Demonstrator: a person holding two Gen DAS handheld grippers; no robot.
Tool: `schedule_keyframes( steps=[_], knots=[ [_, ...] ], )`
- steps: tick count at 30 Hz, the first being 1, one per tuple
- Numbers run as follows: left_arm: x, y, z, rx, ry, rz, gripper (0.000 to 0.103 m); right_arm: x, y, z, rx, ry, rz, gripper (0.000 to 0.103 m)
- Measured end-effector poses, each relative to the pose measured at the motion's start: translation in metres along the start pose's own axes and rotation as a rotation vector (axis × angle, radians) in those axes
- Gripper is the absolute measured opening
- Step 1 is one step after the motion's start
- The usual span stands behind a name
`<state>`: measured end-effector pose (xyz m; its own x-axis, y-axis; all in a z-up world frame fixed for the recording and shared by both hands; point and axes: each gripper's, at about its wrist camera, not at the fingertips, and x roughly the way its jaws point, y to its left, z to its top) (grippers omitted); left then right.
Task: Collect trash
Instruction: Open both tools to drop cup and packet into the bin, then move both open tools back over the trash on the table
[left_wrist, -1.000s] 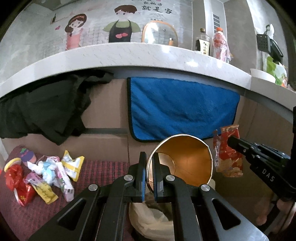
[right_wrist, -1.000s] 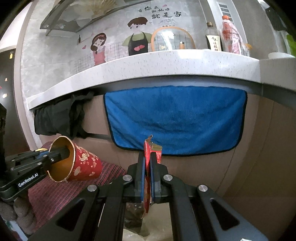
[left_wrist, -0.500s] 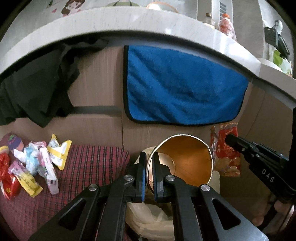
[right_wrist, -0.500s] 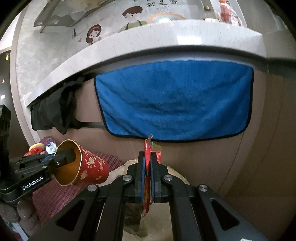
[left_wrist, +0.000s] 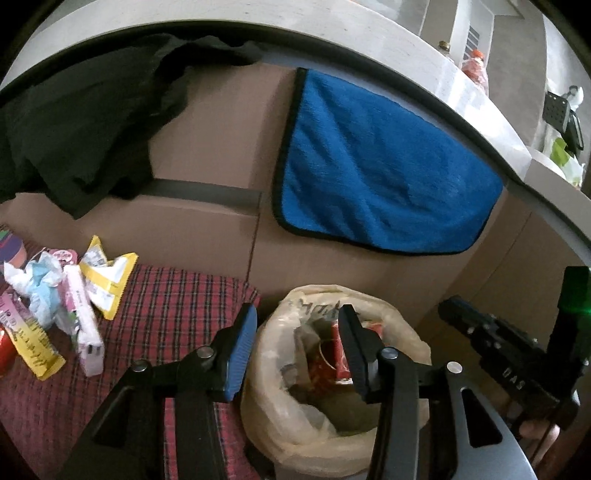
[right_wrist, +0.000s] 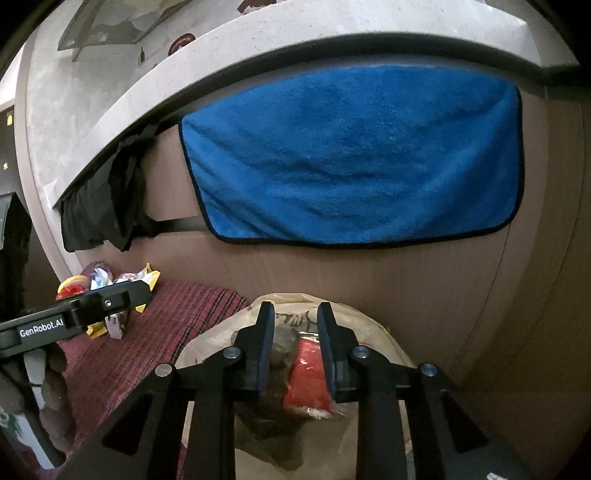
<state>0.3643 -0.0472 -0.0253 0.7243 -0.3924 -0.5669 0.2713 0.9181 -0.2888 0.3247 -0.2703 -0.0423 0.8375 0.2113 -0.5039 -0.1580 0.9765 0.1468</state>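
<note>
A trash bin lined with a pale plastic bag stands below both grippers; it also shows in the right wrist view. Inside it lie a red cup and a red wrapper. My left gripper is open and empty above the bin's left rim. My right gripper is open and empty over the bin. Several wrappers lie on the red plaid cloth to the left.
A blue towel and a black garment hang from the counter edge over the brown cabinet front. The right gripper's body shows at the right of the left view. The left gripper's body shows at the left of the right view.
Both grippers tilted down over the bin and opened. The red cup left my left gripper and the red wrapper left my right gripper; both now lie in the bin.
</note>
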Motion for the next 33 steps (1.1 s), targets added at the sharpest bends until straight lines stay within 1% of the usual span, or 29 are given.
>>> schedule_keyframes(
  steps=[2,6,9,13,18,21,26,31,33],
  knots=[
    [-0.005,0.008,-0.001,-0.006,0.002,-0.002,0.048,-0.005,0.003,0.003,-0.006,-0.015,-0.008,0.023],
    [-0.019,0.024,-0.004,-0.01,0.0,0.022,0.049,-0.014,0.012,0.009,-0.018,-0.034,-0.025,0.023],
    [-0.038,0.044,-0.005,-0.038,-0.019,0.049,0.049,-0.018,0.026,0.014,-0.033,-0.042,-0.025,0.023],
    [-0.069,0.08,-0.003,-0.084,-0.063,0.099,0.049,-0.02,0.055,0.021,-0.065,-0.054,-0.007,0.023],
    [-0.112,0.143,-0.002,-0.16,-0.11,0.16,0.053,-0.016,0.097,0.03,-0.088,-0.053,0.048,0.023],
    [-0.132,0.178,-0.003,-0.182,-0.123,0.196,0.054,-0.011,0.131,0.034,-0.113,-0.04,0.083,0.023],
    [-0.157,0.237,-0.01,-0.141,-0.117,0.252,0.054,-0.001,0.183,0.036,-0.151,-0.025,0.133,0.023],
    [-0.173,0.304,-0.013,-0.135,-0.117,0.242,0.054,0.016,0.233,0.035,-0.201,0.009,0.173,0.023],
    [-0.171,0.325,-0.014,-0.132,-0.12,0.259,0.054,0.025,0.251,0.034,-0.223,0.028,0.183,0.023]
  ],
)
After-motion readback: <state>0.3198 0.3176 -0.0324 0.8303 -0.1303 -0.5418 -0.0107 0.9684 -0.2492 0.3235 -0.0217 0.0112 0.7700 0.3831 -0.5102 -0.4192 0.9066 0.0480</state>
